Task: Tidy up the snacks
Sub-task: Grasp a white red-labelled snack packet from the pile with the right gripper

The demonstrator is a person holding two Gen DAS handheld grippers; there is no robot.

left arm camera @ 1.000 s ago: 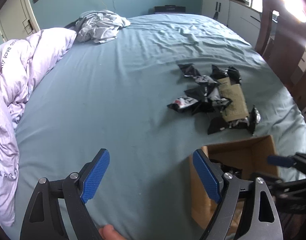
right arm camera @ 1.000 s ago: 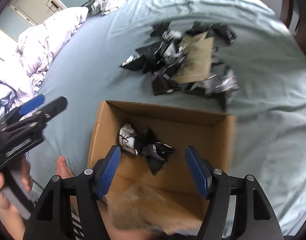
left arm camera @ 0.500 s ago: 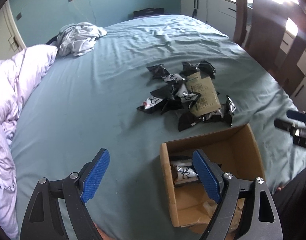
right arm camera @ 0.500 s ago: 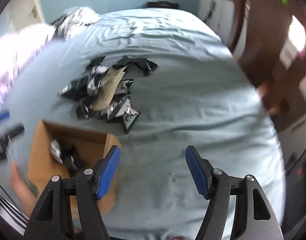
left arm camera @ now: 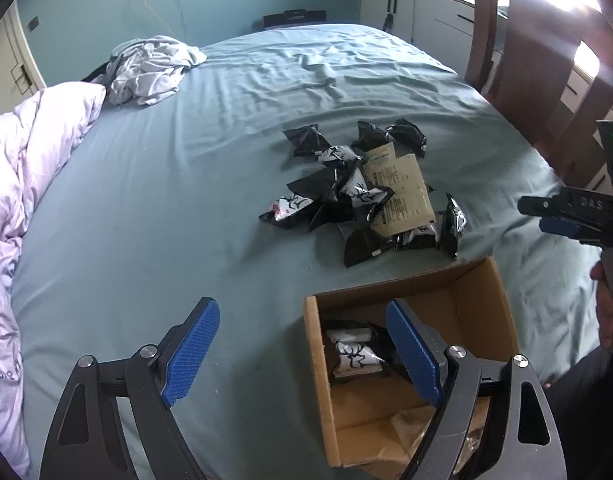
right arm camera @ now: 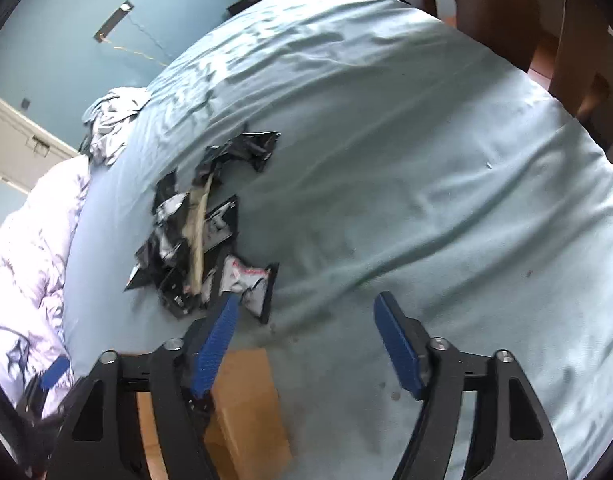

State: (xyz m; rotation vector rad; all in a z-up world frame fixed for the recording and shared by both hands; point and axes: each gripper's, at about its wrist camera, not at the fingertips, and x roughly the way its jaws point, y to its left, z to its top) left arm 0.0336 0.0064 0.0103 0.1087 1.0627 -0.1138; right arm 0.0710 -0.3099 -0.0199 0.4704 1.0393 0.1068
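On bed sheet, snack pile, tan packet lengthwise toward box

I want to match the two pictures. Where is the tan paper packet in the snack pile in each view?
Left wrist view: the tan paper packet lies flat on top of the snack pile, right of centre, beyond the cardboard box.
Right wrist view: the same packet is seen edge-on, left of centre, blurred.
Shared landmark: the crumpled grey cloth at the far end of the bed.
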